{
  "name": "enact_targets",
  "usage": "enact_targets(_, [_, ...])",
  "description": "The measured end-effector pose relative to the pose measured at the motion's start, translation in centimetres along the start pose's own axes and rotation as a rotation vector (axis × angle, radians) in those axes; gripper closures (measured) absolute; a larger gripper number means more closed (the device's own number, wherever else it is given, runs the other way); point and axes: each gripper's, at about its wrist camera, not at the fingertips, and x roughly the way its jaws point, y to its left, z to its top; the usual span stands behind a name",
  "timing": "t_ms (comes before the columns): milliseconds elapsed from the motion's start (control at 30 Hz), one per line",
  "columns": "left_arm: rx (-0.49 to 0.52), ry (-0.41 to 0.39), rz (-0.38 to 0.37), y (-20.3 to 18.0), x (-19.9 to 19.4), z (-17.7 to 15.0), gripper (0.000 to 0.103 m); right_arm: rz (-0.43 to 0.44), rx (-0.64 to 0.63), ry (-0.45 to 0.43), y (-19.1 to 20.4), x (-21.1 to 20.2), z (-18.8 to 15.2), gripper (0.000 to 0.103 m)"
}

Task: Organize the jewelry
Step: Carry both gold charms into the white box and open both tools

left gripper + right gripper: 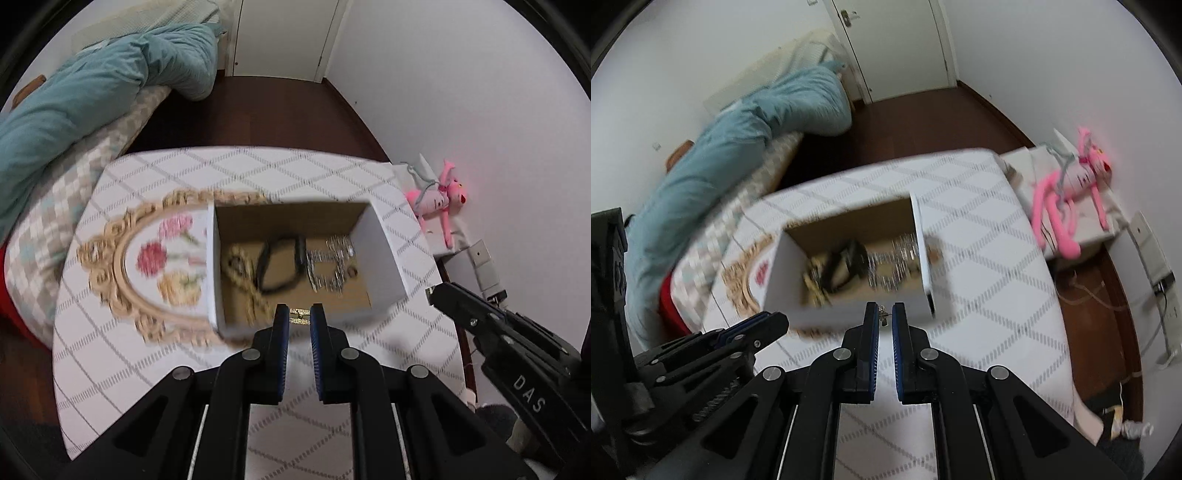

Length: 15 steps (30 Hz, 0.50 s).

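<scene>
Left tongs [299, 317] clamped on gold piece [300, 316], right tongs [884, 315] clamped on small silver piece [883, 316], both poised at box [384, 254] rim mid-deposit; next, carry over jewelry, then release.

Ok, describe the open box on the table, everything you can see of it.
The box is white outside, brown cardboard inside, lidless and upright on the patterned table. It overlaps a gold-framed floral piece. Inside lie a black band, a pale beaded strand and silvery pieces, all blurred.
</scene>
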Motion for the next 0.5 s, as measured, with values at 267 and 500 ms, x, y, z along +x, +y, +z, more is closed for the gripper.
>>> enact_targets(267, [0.001,0.077,0.045,2.4,3.8,5.5,0.094,0.038,-0.032,0.074,0.2,4.7,6.3,0.096])
enact_targets(500, [-0.016,0.171,0.099,3.8,6.1,7.3,0.091,0.035,-0.079,0.24,1.1,9.9,7.9,0.094])
